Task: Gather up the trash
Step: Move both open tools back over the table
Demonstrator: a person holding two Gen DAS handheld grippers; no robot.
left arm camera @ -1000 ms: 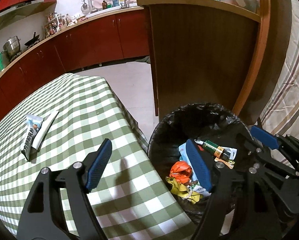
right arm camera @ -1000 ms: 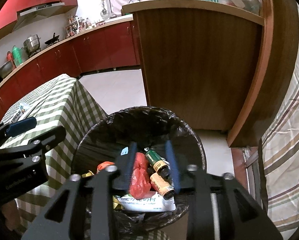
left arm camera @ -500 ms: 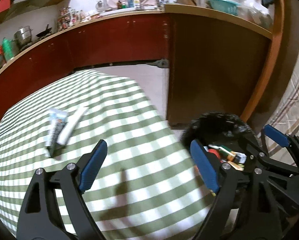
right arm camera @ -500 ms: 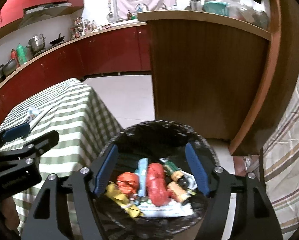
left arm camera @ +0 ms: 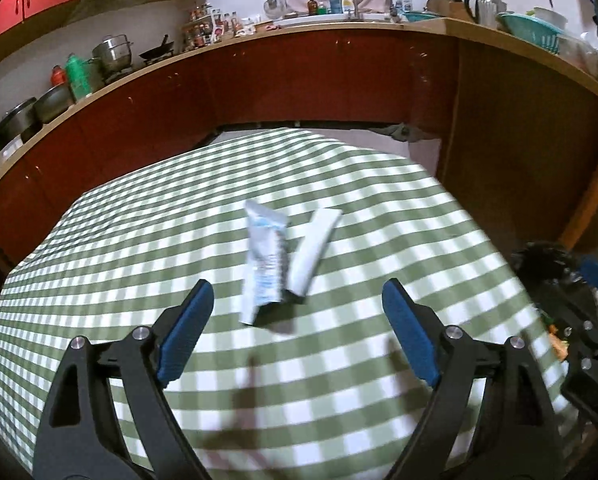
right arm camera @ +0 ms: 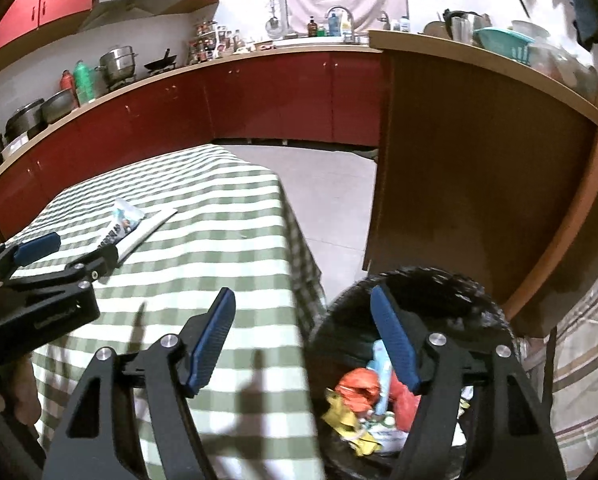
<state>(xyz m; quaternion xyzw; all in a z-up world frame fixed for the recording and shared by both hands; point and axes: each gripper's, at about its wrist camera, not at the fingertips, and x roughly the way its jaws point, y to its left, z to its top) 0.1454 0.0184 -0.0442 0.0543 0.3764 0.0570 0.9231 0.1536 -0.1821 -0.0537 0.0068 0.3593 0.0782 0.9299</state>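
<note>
A light-blue wrapper (left arm camera: 263,258) and a white flat stick-like packet (left arm camera: 314,251) lie side by side on the green checked tablecloth (left arm camera: 139,240). My left gripper (left arm camera: 297,320) is open and empty, just short of them. They also show in the right wrist view, the wrapper (right arm camera: 119,227) beside the packet (right arm camera: 149,229). My right gripper (right arm camera: 303,336) is open and empty, over the table edge and the black-lined trash bin (right arm camera: 439,292), which holds several pieces of trash (right arm camera: 359,388). The left gripper (right arm camera: 65,256) shows at the left of that view.
The bin (left arm camera: 547,260) stands on the floor at the table's right edge. A wooden counter (right arm camera: 459,160) rises behind it. Red kitchen cabinets (left arm camera: 259,80) with pots and bottles run along the back. A striped curtain (right arm camera: 579,360) hangs at the right.
My right gripper opened and dropped the red trash into the bin, then drew back left. My left gripper swung left from the bin to face the wrapper and packet.
</note>
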